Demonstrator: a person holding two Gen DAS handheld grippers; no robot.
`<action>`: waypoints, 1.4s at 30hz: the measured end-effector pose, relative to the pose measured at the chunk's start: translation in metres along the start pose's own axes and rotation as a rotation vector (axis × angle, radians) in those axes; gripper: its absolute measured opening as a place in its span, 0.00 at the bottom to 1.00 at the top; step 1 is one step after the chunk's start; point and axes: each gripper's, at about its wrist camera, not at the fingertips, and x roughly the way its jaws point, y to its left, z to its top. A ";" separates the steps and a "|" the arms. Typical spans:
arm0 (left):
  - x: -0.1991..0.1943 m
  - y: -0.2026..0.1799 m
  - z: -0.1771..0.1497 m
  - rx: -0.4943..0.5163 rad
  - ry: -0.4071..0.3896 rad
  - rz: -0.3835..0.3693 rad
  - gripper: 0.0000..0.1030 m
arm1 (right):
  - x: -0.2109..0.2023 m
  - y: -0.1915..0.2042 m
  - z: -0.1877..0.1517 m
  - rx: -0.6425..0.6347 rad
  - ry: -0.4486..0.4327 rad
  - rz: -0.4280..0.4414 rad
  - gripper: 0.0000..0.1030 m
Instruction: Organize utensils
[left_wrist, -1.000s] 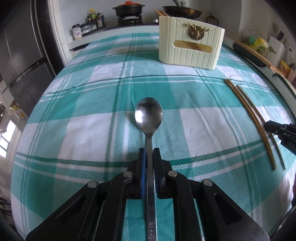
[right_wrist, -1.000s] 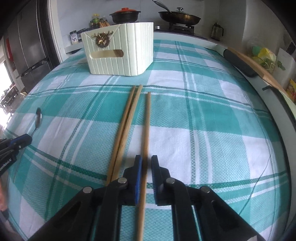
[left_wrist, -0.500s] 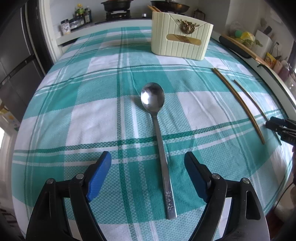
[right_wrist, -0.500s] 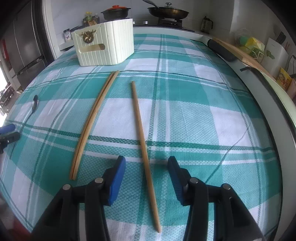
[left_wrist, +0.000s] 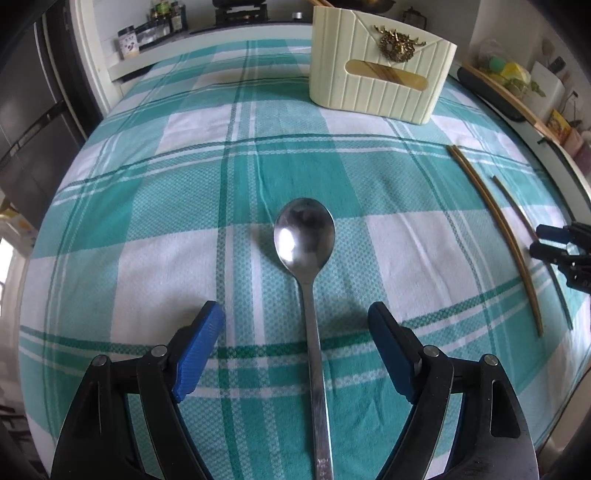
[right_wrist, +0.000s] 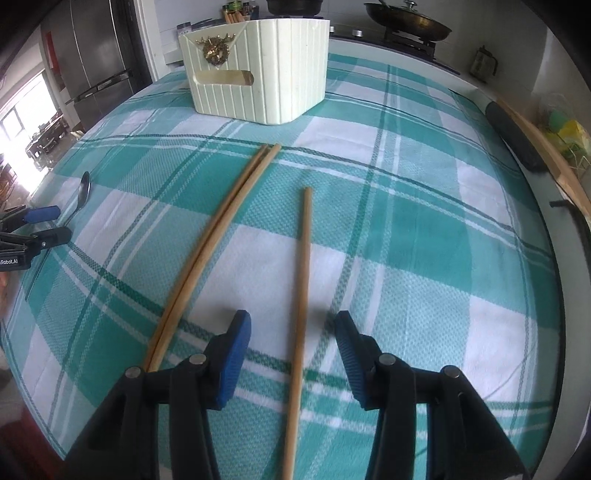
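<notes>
A steel spoon (left_wrist: 310, 280) lies on the checked cloth, bowl pointing away. My left gripper (left_wrist: 295, 321) is open, its blue pads on either side of the spoon's handle without touching it. A single wooden chopstick (right_wrist: 301, 302) lies between the open pads of my right gripper (right_wrist: 293, 328). A pair of chopsticks (right_wrist: 218, 236) lies just left of it. A cream ribbed utensil holder (left_wrist: 380, 66) stands at the far side; it also shows in the right wrist view (right_wrist: 258, 62). The spoon shows far left in the right wrist view (right_wrist: 82, 194).
A green and white checked cloth (left_wrist: 147, 206) covers the table. A stove with a pan (right_wrist: 406, 22) and jars (left_wrist: 147, 33) sit beyond the far edge. A dark roll and wooden board (right_wrist: 517, 136) lie along the right edge. A fridge (right_wrist: 92, 55) stands at left.
One second ago both grippers were shut, left on the spoon handle, right on the single chopstick. Both opened, drew back, and now sit closer again, astride them.
</notes>
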 end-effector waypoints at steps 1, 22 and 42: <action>0.003 -0.001 0.005 -0.003 0.006 0.009 0.80 | 0.003 -0.001 0.007 -0.003 -0.004 0.006 0.47; -0.075 -0.012 0.031 0.027 -0.255 -0.054 0.35 | -0.080 -0.029 0.038 0.219 -0.283 0.101 0.06; -0.171 -0.019 0.017 -0.003 -0.435 -0.203 0.34 | -0.225 0.025 -0.011 0.183 -0.719 0.020 0.06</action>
